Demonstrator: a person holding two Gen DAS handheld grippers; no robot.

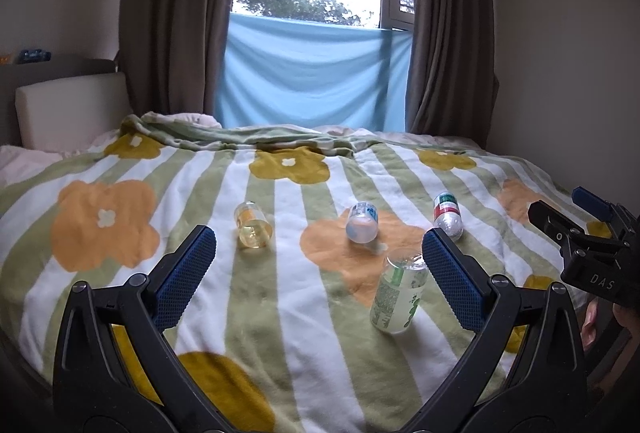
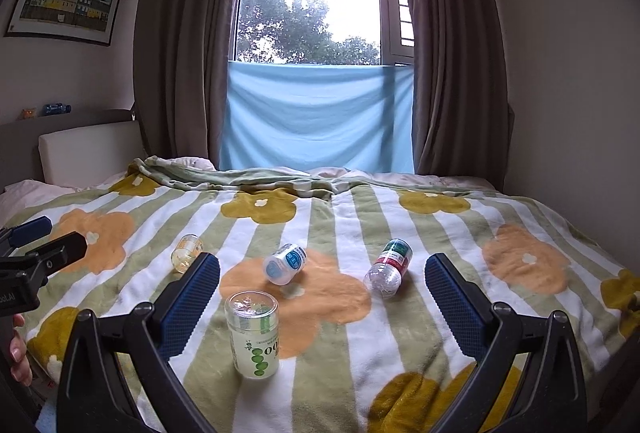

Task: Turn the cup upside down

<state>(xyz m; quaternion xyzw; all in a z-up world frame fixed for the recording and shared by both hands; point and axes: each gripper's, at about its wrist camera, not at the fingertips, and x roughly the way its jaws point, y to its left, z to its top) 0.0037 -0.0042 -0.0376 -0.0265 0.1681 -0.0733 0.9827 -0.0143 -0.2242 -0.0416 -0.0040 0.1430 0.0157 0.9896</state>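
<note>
Several clear plastic cups sit on a flowered, striped blanket (image 2: 360,361). The nearest, a green-labelled cup (image 2: 253,336), stands with its flat closed end up; it also shows in the left wrist view (image 1: 398,292). A yellow cup (image 1: 252,224) (image 2: 186,253), a blue-labelled cup (image 1: 361,221) (image 2: 285,263) and a red-and-green-labelled cup (image 1: 448,210) (image 2: 389,268) lie on their sides further back. My left gripper (image 1: 318,279) is open and empty. My right gripper (image 2: 322,307) is open and empty, with the green cup just ahead of its left finger (image 2: 188,307).
The bed fills the foreground, with a white headboard cushion (image 2: 88,149) at the left. Brown curtains (image 2: 180,45) and a blue cloth (image 2: 316,117) hang at the window behind. The right gripper's body (image 1: 592,253) shows at the right edge of the left wrist view.
</note>
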